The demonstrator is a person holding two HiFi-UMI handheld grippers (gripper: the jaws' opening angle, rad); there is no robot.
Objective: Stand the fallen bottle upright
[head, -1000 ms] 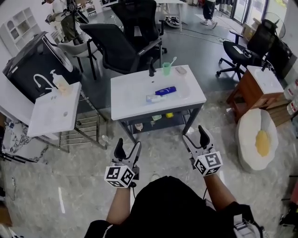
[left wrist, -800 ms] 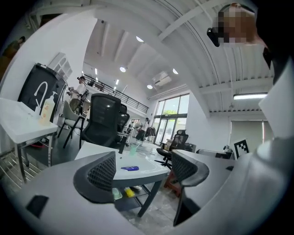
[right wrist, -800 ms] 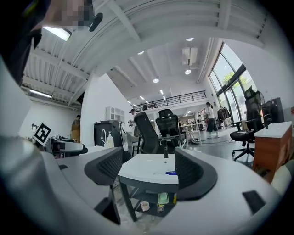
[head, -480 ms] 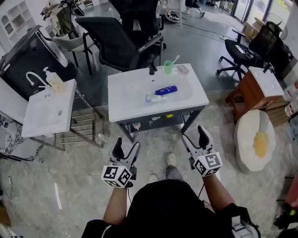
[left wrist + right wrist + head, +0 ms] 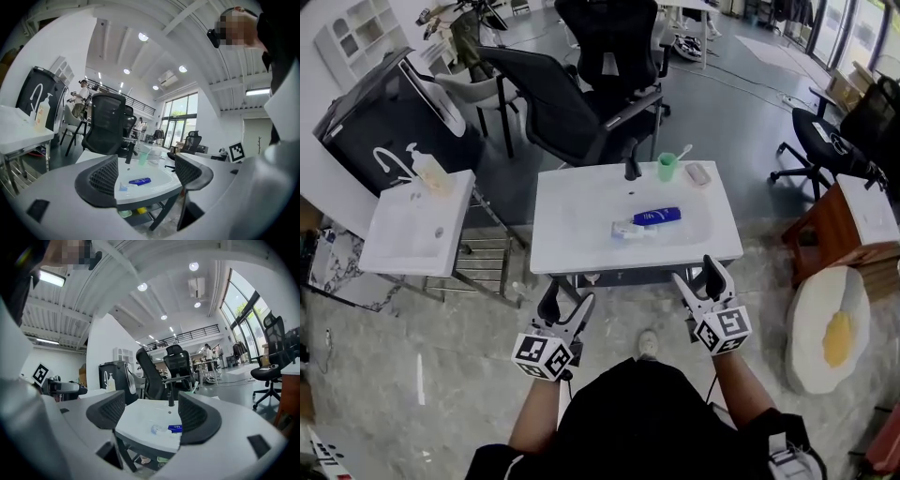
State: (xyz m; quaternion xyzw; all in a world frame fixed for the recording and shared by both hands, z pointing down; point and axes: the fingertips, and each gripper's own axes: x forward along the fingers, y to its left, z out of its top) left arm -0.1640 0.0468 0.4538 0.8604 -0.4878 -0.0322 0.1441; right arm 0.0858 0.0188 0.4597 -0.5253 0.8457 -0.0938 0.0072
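Observation:
A blue bottle [image 5: 656, 217] lies on its side in the basin of the white sink unit [image 5: 572, 246], with a pale clear-capped bottle [image 5: 628, 230] lying just in front of it. The blue bottle [image 5: 139, 181] shows between the left jaws' line of sight, and again as the blue bottle [image 5: 175, 428] in the right gripper view. My left gripper [image 5: 565, 307] is open and empty, just short of the unit's near edge. Open and empty too, my right gripper [image 5: 699, 278] hangs at the near right edge.
A black faucet [image 5: 630, 169], a green cup [image 5: 667, 167] with a toothbrush and a soap dish [image 5: 698, 173] stand at the sink's back. A second white sink [image 5: 412, 225] is at left, black office chairs [image 5: 572, 112] behind, a wooden cabinet [image 5: 853, 220] and white beanbag [image 5: 830, 328] at right.
I have walked closer: the sink unit has come nearer and both grippers now reach its near edge. Both stay open.

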